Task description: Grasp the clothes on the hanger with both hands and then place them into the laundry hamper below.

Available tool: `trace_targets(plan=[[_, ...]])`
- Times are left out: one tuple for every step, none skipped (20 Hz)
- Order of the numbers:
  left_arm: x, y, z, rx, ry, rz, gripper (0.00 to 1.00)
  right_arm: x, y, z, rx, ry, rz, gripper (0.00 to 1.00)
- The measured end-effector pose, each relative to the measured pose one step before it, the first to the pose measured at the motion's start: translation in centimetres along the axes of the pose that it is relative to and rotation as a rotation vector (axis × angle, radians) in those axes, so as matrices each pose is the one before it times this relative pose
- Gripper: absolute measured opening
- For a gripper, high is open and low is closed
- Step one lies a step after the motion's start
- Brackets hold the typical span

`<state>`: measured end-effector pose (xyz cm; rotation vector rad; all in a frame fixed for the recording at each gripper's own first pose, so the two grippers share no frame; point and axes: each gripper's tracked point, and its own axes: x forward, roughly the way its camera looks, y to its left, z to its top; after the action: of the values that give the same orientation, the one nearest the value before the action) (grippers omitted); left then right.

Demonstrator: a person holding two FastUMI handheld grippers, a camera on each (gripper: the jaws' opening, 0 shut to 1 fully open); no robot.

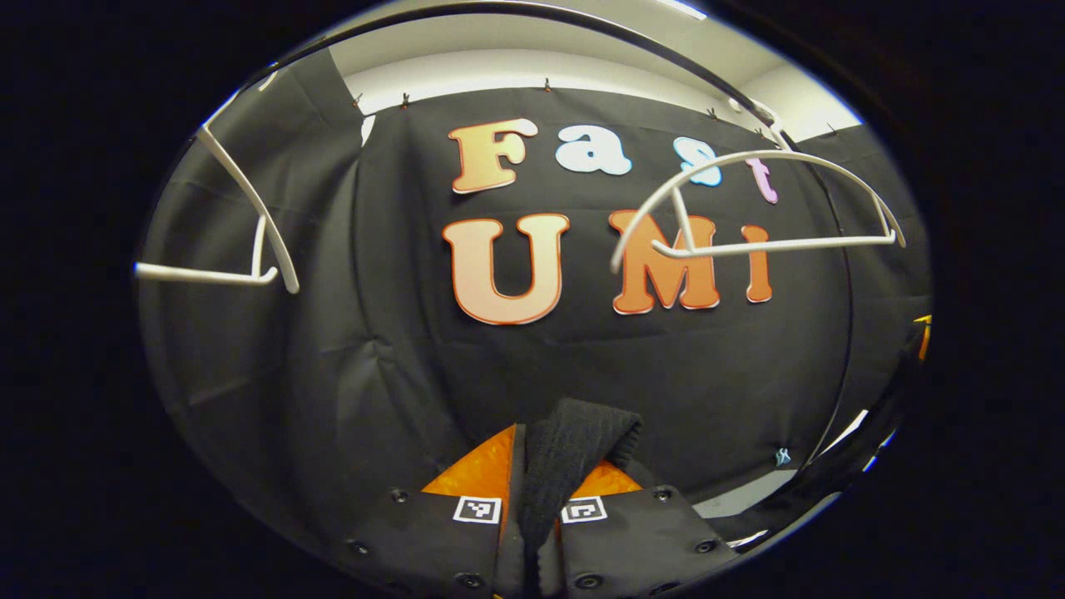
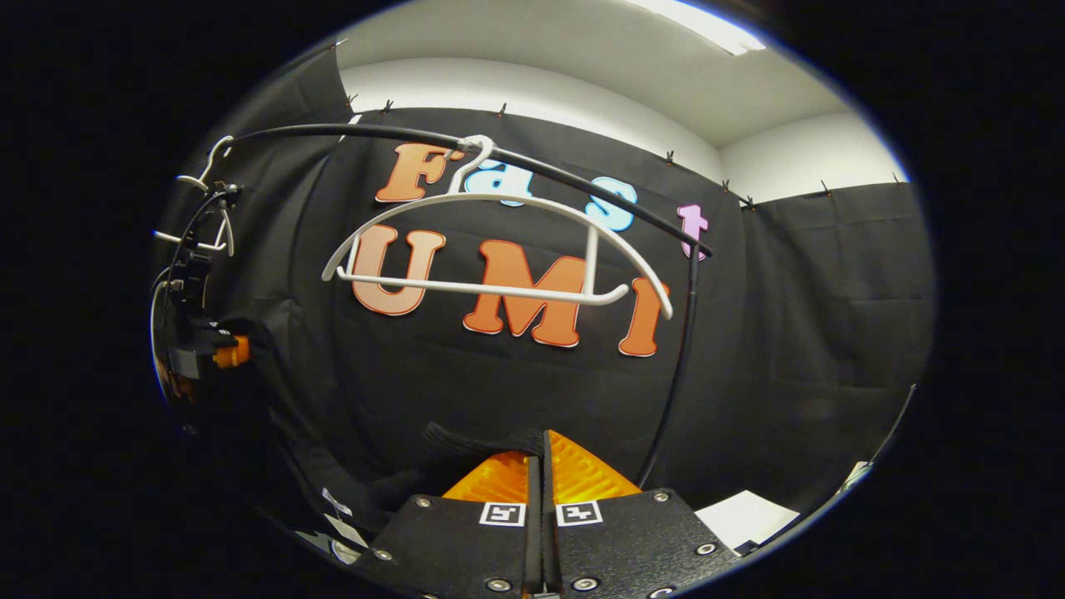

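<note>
1. Left gripper view, far left: a bare white plastic hanger (image 1: pixel 250 241) hangs off the thin black curved rail (image 1: pixel 532 12); nothing is draped on it.
2. Same view, bottom centre: our left gripper (image 1: pixel 541 491) is clenched on a fold of the dark ribbed knit garment (image 1: pixel 574 441). Both fingers press on it, w/ the cloth bunched up between them and poking out above the tips.
3. Right of that, a second bare white plastic hanger (image 1: pixel 765 216) sits on the rail w/ no cloth on it. So we judge the garment is already off its hanger and carried by us.
4. Right gripper view, far left: we see the other gripper (image 2: pixel 195 349) off at the edge, w/ dark cloth trailing down below it.
5. Centre top: the same empty white hanger (image 2: pixel 499 258) hooked on the rail (image 2: pixel 582 183), well above our fingers.
6. Bottom centre: our right gripper (image 2: pixel 545 474) is closed to a thin slit. The garment's edge (image 2: pixel 466 441) lies across and just left of the fingertips; it looks pinched, prob. by a thin hem only, though we can't be sure.
7. Handling, as we judge it: soft, light, floppy knit, not fragile. It'll sag between the two grips and may snag. Best hold is a thick bunched fold, as on the left; the right-hand pinch looks shallower and could slip.
</note>
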<state>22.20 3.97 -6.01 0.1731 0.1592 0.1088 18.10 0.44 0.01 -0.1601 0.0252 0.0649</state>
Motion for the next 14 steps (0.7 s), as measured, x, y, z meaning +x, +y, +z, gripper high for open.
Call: trace_targets(plan=[[-0.511, -1.023, -1.195, -0.00674, 0.02274, -0.01860, 0.14, -0.086, 1.311, -0.861, 0.00866, 0.01099, 0.02593, 0.00], [-0.291, -0.731, -1.556, -0.00614, 0.02751, -0.01542, 0.14, 0.052, 1.368, -0.995, 0.00411, 0.01845, 0.02206, 0.00], [-0.354, -0.802, -1.588, -0.00638, 0.03465, -0.01390, 0.14, 0.374, 1.177, -1.238, 0.00147, 0.02332, 0.02066, 0.00], [-0.055, -0.755, -2.156, -0.00255, 0.04140, -0.01225, 0.14, 0.146, 1.208, -1.462, -0.00203, 0.02225, 0.01952, 0.00], [0.041, -0.751, -2.197, 0.00458, 0.04862, -0.01047, 0.14, 0.450, 1.168, -1.766, -0.00360, 0.02870, 0.01431, 0.00], [0.295, -0.703, -2.294, 0.00620, 0.04859, -0.00781, 0.14, 0.273, 1.270, -2.075, -0.00069, 0.03691, 0.01961, 0.00], [0.174, -0.758, -2.132, 0.00641, 0.05096, -0.00747, 0.14, 0.076, 1.445, -2.749, 0.00162, 0.05116, 0.02001, 0.00], [0.046, -0.829, -2.072, 0.00080, 0.05051, -0.01602, 0.14, 0.140, 1.170, -2.281, 0.00695, 0.05133, 0.02202, 0.00], [0.330, -0.966, -1.801, 0.00031, 0.03951, -0.01648, 0.14, 0.342, 0.937, -2.028, 0.00987, 0.04750, 0.01837, 0.00], [0.312, -0.643, -1.655, 0.00610, 0.03450, -0.01018, 0.14, 0.534, 0.654, -1.762, 0.00955, 0.03713, 0.01325, 0.00], [0.187, -0.477, -1.607, 0.01445, 0.03090, -0.00588, 0.14, 0.277, 0.617, -1.675, 0.00611, 0.03742, 0.01042, 0.01], [-0.017, -0.404, -1.611, 0.01553, 0.03077, -0.00422, 0.14, 0.334, 0.608, -1.739, 0.00556, 0.03470, 0.00472, 0.02], [0.097, -0.719, -1.711, 0.01062, 0.03943, -0.01491, 0.14, 0.497, 0.350, -1.491, 0.00571, 0.03246, 0.00256, 0.02], [0.265, -0.784, -1.198, 0.00371, 0.03115, -0.01283, 0.14, 0.390, 0.294, -1.264, 0.00768, 0.02463, 0.00426, 0.03]])
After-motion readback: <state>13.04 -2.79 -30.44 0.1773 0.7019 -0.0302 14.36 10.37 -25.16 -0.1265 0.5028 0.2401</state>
